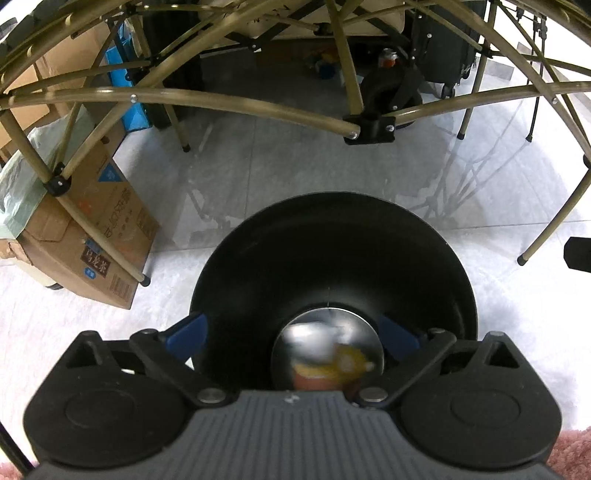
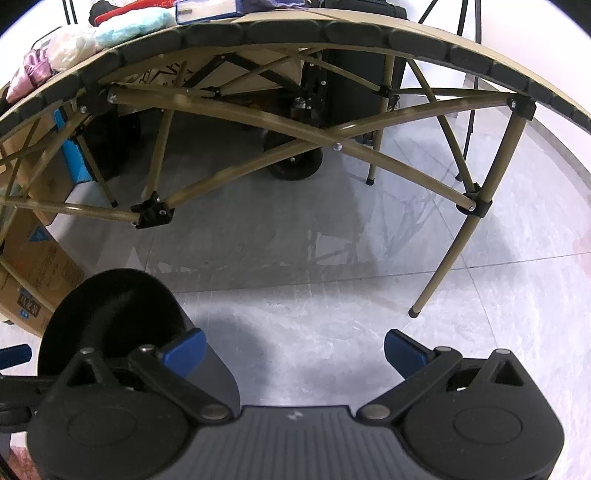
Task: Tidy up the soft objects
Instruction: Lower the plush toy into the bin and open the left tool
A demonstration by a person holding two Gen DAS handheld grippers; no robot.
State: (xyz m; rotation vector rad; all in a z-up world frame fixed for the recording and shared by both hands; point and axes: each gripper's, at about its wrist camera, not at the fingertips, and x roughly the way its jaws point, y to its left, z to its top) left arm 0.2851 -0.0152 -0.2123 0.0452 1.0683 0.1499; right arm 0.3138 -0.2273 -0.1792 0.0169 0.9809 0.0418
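A: So, left gripper (image 1: 293,334)?
B: Spread wide around a black bin (image 1: 332,266), grip unclear.
A: Right gripper (image 2: 293,349)?
B: Spread, empty; bin at its left. Soft stuff (image 2: 92,37) up on table (image 2: 332,27) ahead

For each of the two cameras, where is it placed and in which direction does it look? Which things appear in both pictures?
Left wrist: sits on the left gripper, low, facing the floor and the underside of the folding table; its own blue fingers flank a black bin.
Right wrist: sits on the right gripper, facing the table's front edge and legs; soft items lie on top; its fingers are apart, nothing between.
Shared: table frame, bin, cardboard box, grey tiled floor.
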